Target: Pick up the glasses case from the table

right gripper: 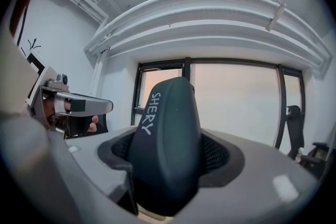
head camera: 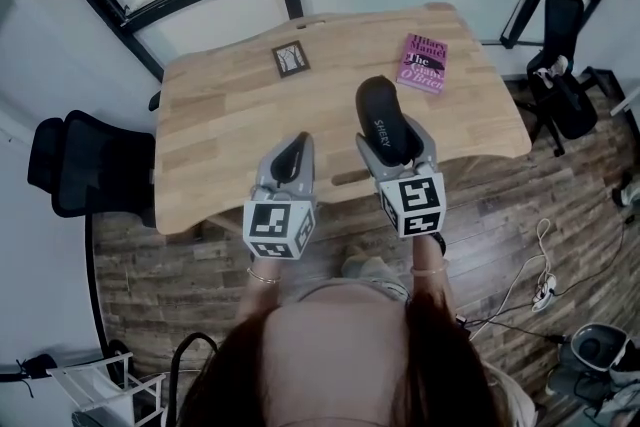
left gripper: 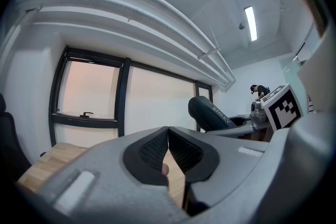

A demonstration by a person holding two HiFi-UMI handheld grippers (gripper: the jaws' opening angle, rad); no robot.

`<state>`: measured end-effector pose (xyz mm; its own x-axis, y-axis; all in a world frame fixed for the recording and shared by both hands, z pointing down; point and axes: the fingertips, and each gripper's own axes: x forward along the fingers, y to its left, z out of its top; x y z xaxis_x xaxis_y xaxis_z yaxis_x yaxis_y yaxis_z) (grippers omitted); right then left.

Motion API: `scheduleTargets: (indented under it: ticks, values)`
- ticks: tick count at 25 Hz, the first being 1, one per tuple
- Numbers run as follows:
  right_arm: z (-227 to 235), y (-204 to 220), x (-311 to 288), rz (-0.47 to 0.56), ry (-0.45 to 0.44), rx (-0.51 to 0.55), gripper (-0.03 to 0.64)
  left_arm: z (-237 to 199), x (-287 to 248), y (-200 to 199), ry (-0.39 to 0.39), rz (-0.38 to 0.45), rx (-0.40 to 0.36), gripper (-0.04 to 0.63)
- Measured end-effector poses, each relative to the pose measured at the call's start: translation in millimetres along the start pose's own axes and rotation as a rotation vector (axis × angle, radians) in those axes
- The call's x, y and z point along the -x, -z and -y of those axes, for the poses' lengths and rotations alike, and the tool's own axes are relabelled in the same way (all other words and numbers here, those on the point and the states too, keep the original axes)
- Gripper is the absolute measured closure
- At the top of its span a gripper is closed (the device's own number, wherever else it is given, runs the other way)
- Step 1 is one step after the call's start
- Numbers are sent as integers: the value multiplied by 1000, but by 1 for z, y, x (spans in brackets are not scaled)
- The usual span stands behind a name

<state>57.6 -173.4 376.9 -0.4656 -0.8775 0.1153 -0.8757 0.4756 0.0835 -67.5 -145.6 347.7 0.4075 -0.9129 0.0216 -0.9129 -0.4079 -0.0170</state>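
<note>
The counter (head camera: 220,145) is a pale top of butcher-block wood with rounded corners and a shallow curve along its near edge. It stands on a dark plank floor (head camera: 520,205). Two things lie flat on it, both toward the far edge and well apart. A pink book (head camera: 423,63) lies cover up at about 1 o'clock, slightly askew. A small square card (head camera: 291,58), dark-bordered with a light middle, sits at about 11 o'clock.
</note>
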Motion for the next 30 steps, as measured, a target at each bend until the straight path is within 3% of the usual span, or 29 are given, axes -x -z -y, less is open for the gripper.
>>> scheduleTargets:
  ticks: [30]
  values:
    - [-54, -2, 2, -44, 12, 47, 279, -27, 39, 6, 29, 2, 32, 584]
